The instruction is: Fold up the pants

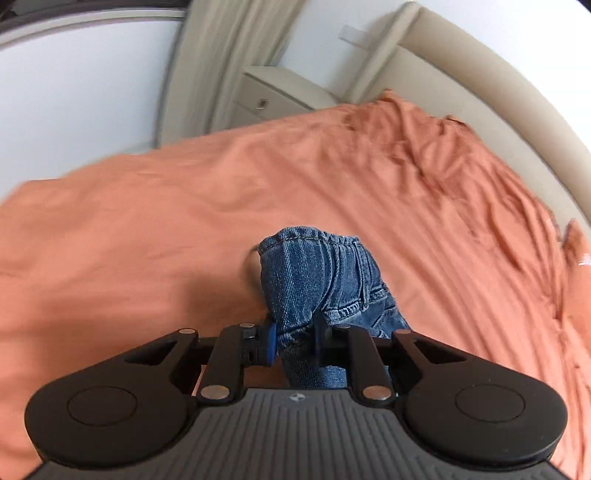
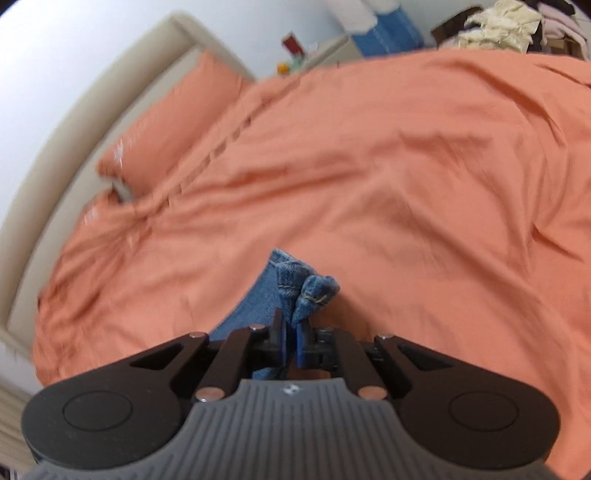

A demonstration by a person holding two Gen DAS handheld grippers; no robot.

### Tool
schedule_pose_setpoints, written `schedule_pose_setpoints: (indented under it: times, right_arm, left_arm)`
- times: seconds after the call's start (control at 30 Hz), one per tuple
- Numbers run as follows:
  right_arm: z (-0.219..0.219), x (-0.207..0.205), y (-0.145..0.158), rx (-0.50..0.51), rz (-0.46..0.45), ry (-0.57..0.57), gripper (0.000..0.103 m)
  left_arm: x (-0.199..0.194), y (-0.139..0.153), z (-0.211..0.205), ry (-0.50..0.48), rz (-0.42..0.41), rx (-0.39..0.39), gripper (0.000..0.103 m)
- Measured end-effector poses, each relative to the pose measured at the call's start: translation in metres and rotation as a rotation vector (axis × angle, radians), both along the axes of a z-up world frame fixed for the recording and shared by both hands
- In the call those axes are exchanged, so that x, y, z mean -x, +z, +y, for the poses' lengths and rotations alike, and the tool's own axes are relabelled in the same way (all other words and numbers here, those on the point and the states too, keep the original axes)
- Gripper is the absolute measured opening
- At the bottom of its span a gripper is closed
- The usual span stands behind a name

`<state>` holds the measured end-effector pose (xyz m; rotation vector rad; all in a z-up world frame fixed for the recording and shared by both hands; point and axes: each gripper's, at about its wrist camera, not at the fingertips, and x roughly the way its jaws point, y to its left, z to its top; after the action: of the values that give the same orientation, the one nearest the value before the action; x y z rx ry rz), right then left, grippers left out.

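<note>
- While the bed serves as the folding surface, its orange cover lies wide and mostly flat, with creases toward the headboard. A pillow in the same colour rests against the headboard, well apart from the work.
- Beyond the far edge of the bed, a pile of clothes and a nightstand stand clear of the folding area.
- The pants, blue denim, are held above the cover at both ends. Judged from the two grips, this stretches the garment so it can be laid out or doubled over in one move.
- The left tool is clenched on the waist end. The elastic waistband bunches up just beyond the pads, and a back pocket seam shows beside it. The thick bundle of cloth keeps the jaws slightly apart.
- The right tool is clamped tight on the leg ends. Both hems stick out together just past the pads, so the two legs are held as one layer.
- Next move, as a judgement: bring the hems toward the waistband and lower the pants onto a flat part of the cover. Risk: one hem slipping out of the narrow grip.
</note>
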<state>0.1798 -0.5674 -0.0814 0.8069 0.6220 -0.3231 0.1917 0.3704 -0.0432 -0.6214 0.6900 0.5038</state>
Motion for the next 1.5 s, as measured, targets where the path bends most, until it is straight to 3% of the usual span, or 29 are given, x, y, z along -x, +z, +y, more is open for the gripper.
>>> schedule_pose_setpoints:
  times: [0.17, 0.3, 0.37, 0.43, 0.47, 0.5, 0.6, 0.77, 0.87, 1.0, 1.07, 1.13, 1.2, 1.43, 1.5]
  right_arm:
    - [0.009, 0.021, -0.043, -0.047, 0.085, 0.006, 0.000]
    - [0.010, 0.018, -0.072, -0.050, 0.122, -0.031, 0.000]
    - [0.013, 0.015, -0.075, -0.028, 0.137, -0.032, 0.000]
    - [0.015, 0.012, -0.073, -0.012, 0.155, -0.030, 0.000]
    - [0.015, 0.012, -0.071, 0.006, 0.166, -0.033, 0.003]
    - [0.016, 0.010, -0.066, 0.026, 0.177, -0.036, 0.008]
    - [0.022, 0.009, -0.051, 0.111, 0.217, -0.020, 0.019]
    - [0.044, 0.014, -0.016, 0.289, 0.245, 0.015, 0.024]
    - [0.069, 0.015, 0.009, 0.308, 0.190, 0.096, 0.024]
    - [0.127, -0.005, 0.023, 0.316, 0.132, 0.275, 0.023]
    - [0.156, -0.019, 0.017, 0.340, 0.136, 0.351, 0.023]
    - [0.179, -0.035, 0.005, 0.394, 0.166, 0.405, 0.023]
    - [0.186, -0.051, -0.009, 0.406, 0.194, 0.421, 0.023]
    - [0.147, -0.107, -0.051, 0.445, 0.300, 0.335, 0.022]
    - [0.136, -0.119, -0.059, 0.460, 0.323, 0.317, 0.018]
  left_arm:
    - [0.027, -0.038, 0.028, 0.039, 0.072, 0.045, 0.020]
    - [0.017, -0.069, 0.026, 0.029, 0.124, 0.011, 0.022]
    - [0.015, -0.082, 0.034, 0.042, 0.144, 0.055, 0.029]
    - [0.020, -0.082, 0.035, 0.009, 0.175, 0.003, 0.052]
    - [0.021, -0.080, 0.036, -0.012, 0.190, -0.035, 0.058]
    - [0.024, -0.077, 0.036, -0.019, 0.202, -0.063, 0.071]
    - [0.031, -0.061, 0.039, -0.031, 0.206, -0.122, 0.077]
    - [0.039, -0.025, 0.024, -0.090, 0.160, -0.247, 0.075]
    - [0.031, -0.010, 0.002, -0.215, 0.100, -0.259, 0.072]
    - [0.003, -0.017, -0.033, -0.353, 0.081, -0.269, 0.060]
    - [-0.015, -0.029, -0.043, -0.378, 0.102, -0.261, 0.054]
    - [-0.032, -0.043, -0.048, -0.383, 0.133, -0.258, 0.040]
    - [-0.043, -0.053, -0.043, -0.359, 0.144, -0.265, 0.037]
    - [-0.083, -0.072, -0.019, -0.345, 0.196, -0.295, 0.031]
    - [-0.091, -0.080, -0.017, -0.360, 0.212, -0.305, 0.031]
